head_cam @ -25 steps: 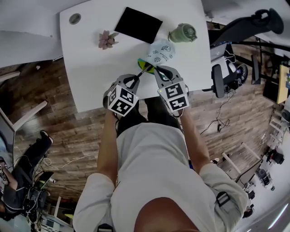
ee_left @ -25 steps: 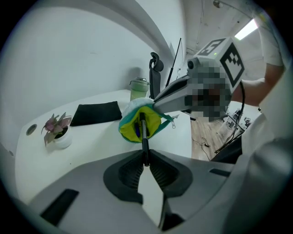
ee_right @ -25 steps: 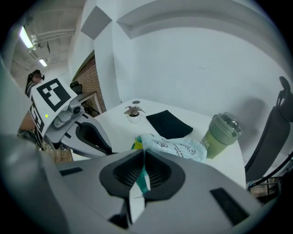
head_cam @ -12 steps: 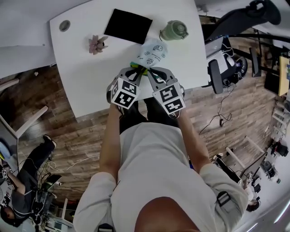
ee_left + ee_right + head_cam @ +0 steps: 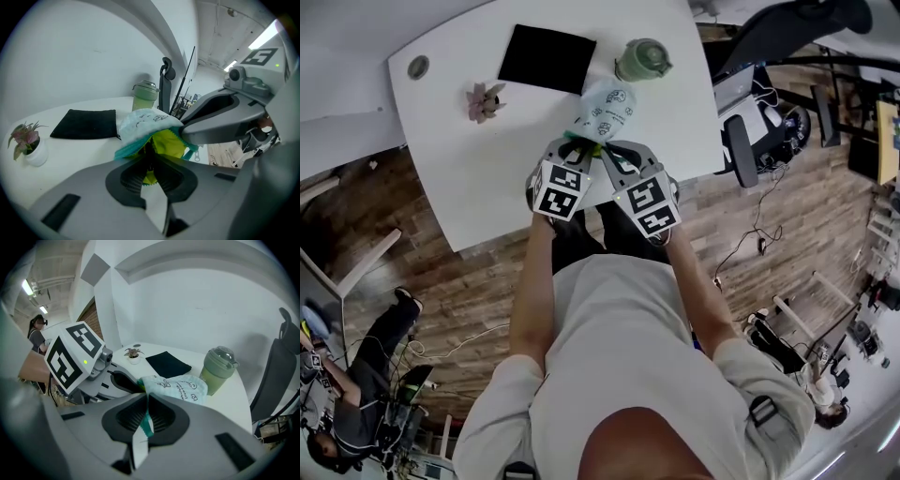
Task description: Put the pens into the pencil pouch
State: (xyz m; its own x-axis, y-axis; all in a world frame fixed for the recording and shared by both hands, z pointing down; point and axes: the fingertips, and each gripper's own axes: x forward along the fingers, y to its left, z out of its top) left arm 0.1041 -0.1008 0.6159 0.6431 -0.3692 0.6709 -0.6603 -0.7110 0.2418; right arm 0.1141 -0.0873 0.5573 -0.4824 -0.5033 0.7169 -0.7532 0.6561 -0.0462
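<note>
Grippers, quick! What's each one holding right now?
Left gripper: closed on a dark pen at the pouch mouth.
Right gripper: closed on the pouch's teal edge.

The pale printed fabric pencil pouch (image 5: 605, 108) lies on the white table (image 5: 487, 178), near its front edge. Before it, side by side, the left gripper (image 5: 579, 148) and right gripper (image 5: 605, 150) each have the pouch's near edge between their jaws. Just behind the pouch stands the green lidded tumbler (image 5: 642, 59). Left of the tumbler lies the flat black cloth rectangle (image 5: 547, 58). Further left and nearer sits the small potted plant (image 5: 482, 100).
</note>
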